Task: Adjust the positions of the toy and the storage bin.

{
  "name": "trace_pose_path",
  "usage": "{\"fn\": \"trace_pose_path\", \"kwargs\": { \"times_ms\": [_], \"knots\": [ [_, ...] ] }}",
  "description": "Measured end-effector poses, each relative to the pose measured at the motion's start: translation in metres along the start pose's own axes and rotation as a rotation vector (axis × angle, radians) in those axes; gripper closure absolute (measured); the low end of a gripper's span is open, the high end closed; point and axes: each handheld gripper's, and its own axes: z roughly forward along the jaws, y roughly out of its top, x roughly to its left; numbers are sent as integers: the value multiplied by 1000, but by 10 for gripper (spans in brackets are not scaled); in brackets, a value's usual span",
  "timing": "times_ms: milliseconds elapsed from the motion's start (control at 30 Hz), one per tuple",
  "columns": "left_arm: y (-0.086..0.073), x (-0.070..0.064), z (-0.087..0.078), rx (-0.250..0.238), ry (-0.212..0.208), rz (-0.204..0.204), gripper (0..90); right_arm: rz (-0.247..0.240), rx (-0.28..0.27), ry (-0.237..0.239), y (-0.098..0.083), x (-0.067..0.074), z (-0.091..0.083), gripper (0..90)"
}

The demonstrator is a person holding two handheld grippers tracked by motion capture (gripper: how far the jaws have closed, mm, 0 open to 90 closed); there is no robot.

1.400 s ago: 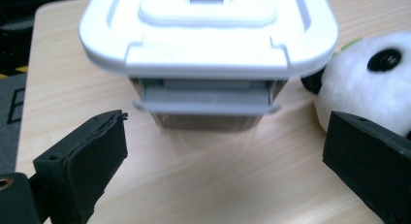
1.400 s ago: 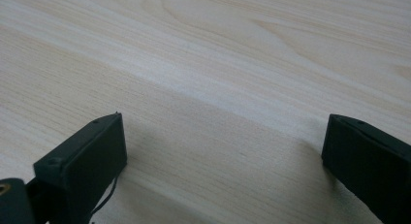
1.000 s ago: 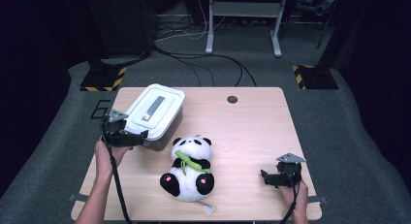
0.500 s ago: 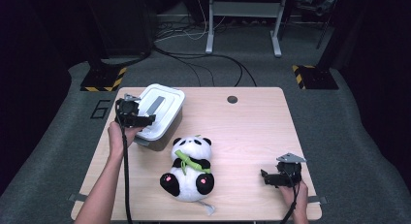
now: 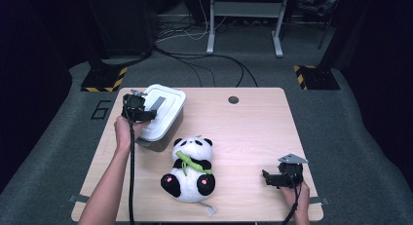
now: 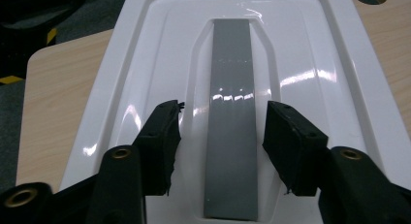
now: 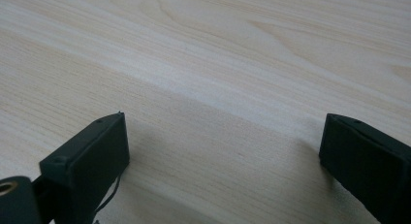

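1. The white box (image 5: 163,115) sits at about ten o'clock on the tabletop (image 5: 253,132) in the high view, near the far left corner, with its glossy white lid (image 6: 160,54) on top.
2. A grey handle strip (image 6: 231,112) runs along the middle of that lid, lying in a shallow recess.
3. Our left tool (image 5: 137,108) hangs over the box's nine o'clock edge in the high view, held in our left hand (image 5: 127,130).
4. In the left gripper view, the left tool (image 6: 225,139) straddles the grey strip: one black jaw stands at eight o'clock of the strip, the other at four o'clock.
5. Its jaws have just been closing, yet a gap shows on each side of the strip, so the pads do not press on it; we read the tool as open around the handle.
6. The panda plush (image 5: 191,169) lies on its back at about six o'clock of the tabletop, just beside the box's near corner, with a green scarf across its chest.
7. Our right tool (image 5: 277,178) rests at about four o'clock near the tabletop's near right corner, well apart from the box and the panda, held in our right hand (image 5: 298,193).
8. In the right gripper view, the right tool (image 7: 223,151) has its jaws spread wide over bare wood with nothing between them.
9. A small round hole (image 5: 234,100) sits at twelve o'clock on the tabletop.
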Motion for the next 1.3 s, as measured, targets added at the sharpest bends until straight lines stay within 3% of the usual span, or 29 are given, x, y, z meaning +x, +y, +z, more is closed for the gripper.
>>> {"fn": "trace_pose_path", "kwargs": {
  "times_ms": [33, 67, 133, 267, 433, 633, 1000, 1133, 1300],
  "knots": [
    [0, 0, 1, -8, 1, -5, 562, 0, 0, 0, 0, 0, 0, 32],
    [-1, 1, 2, -12, -31, -31, 572, 1, 0, -1, 0, 0, 0, 33],
    [-1, 2, 2, -14, -48, -42, 598, 0, -1, -3, 0, 0, 0, 34],
    [0, 1, 3, -15, -54, -37, 655, 1, -1, -3, 0, 0, 0, 34],
    [0, 1, 5, -24, -61, -26, 661, 1, -1, -3, 0, 0, 0, 35],
    [1, 3, 10, -62, -98, 17, 663, 1, -1, -3, 0, 0, 0, 35],
    [10, 1, 21, -72, -158, 80, 663, 1, -3, -4, 0, 0, 0, 38],
    [18, -5, 29, -77, -198, 105, 663, 5, -5, -7, 0, 0, 0, 38],
    [24, -14, 36, -90, -216, 124, 663, 6, -6, -7, 0, 0, 0, 38]
  ]
}}
